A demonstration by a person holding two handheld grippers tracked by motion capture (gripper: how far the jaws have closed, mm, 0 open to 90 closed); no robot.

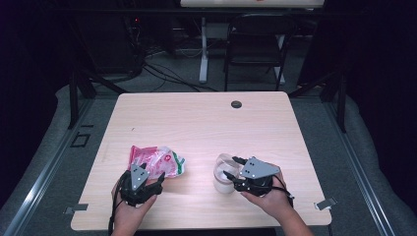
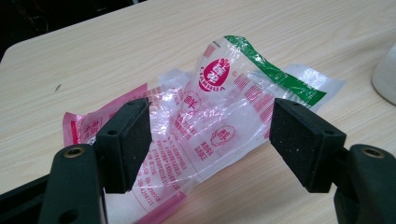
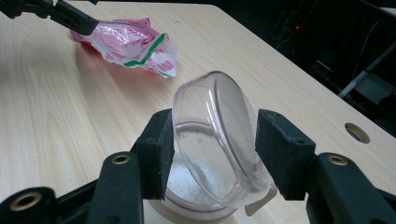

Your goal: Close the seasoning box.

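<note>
A crumpled clear plastic bag (image 1: 157, 158) with red and green print lies on the table at the front left. My left gripper (image 1: 147, 172) sits at its near edge, open wide. In the left gripper view the bag (image 2: 219, 93) lies between and beyond the pads of the left gripper (image 2: 210, 126), unpinched. At the front right stands a small white jar (image 1: 221, 184) with a clear hinged lid (image 1: 223, 161) tilted up. My right gripper (image 3: 217, 135) straddles that lid (image 3: 215, 140), pads close beside it, open. White powder (image 3: 187, 182) shows inside the jar.
The pale wooden table (image 1: 196, 123) has a round cable hole (image 1: 236, 104) near its far edge. A folding chair (image 1: 255, 44) and cables stand on the floor beyond. In the right gripper view the bag (image 3: 135, 44) lies to the far left.
</note>
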